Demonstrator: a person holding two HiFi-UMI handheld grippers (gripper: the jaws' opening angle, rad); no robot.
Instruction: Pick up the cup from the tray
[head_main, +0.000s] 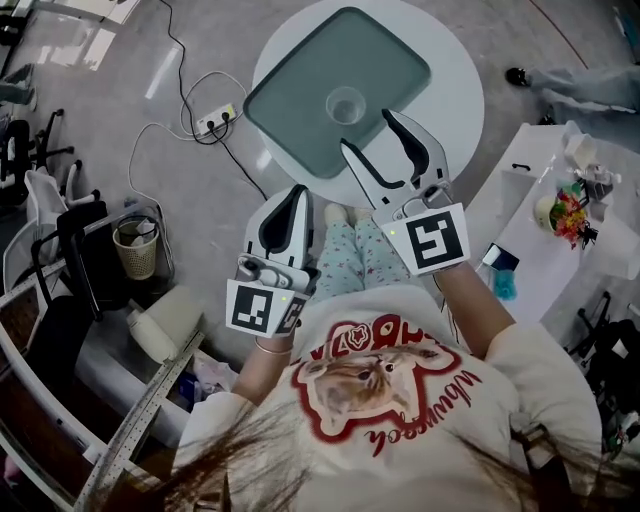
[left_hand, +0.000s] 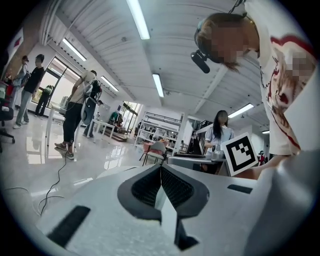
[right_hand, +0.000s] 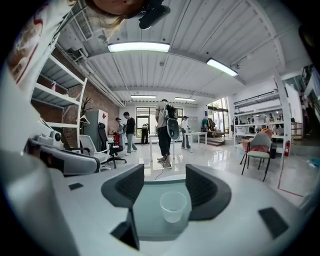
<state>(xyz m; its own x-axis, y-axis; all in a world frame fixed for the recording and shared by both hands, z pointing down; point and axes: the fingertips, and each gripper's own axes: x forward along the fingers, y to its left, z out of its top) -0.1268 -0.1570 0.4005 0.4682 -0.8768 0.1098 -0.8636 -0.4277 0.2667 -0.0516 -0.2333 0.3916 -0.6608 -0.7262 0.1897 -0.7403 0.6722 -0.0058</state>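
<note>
Left tongs and right tongs are white, black-padded; the white T-shirt bears red print.

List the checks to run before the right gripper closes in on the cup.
1. Right gripper open: ok, jaws wide apart, nothing between the pads.
2. Cup upright on the tray: ok.
3. Cup lined up with the gap, in the right gripper view: ok.
4. Jaws around the cup: not ok, it stands beyond the tips.
5. Left gripper out of the way: ok, shut, off to the side of the tray.
6. Cup's contents: cannot tell.
</note>
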